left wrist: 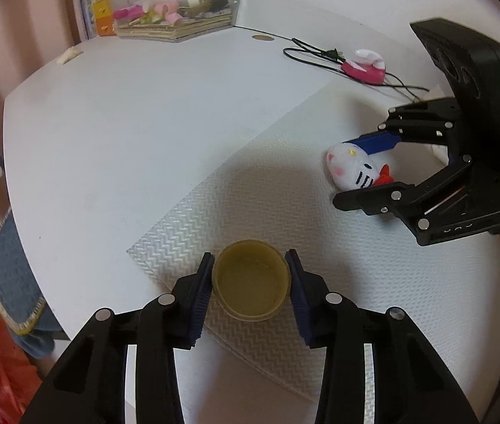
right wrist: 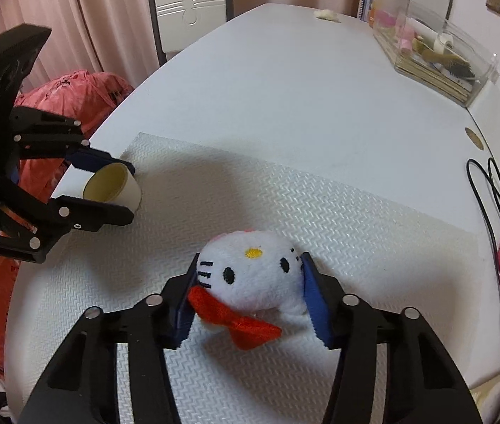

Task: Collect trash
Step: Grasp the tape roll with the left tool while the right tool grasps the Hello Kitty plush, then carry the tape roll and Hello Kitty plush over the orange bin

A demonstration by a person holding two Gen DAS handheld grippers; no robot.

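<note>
Gripping one yellow cup [left wrist: 251, 280], the left claw [left wrist: 251, 284] pinches it at bench [left wrist: 144, 123] 6 o'clock; right claw [right wrist: 250, 291] pinches one white plush [right wrist: 250, 272] at 3 o'clock, both on one mat [left wrist: 320, 212].

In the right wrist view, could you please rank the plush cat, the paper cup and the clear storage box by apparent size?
1. Plush cat, though nearest the camera.
2. Clear storage box, far off, so likely bigger in reality.
3. Paper cup, clearly smallest.
</note>
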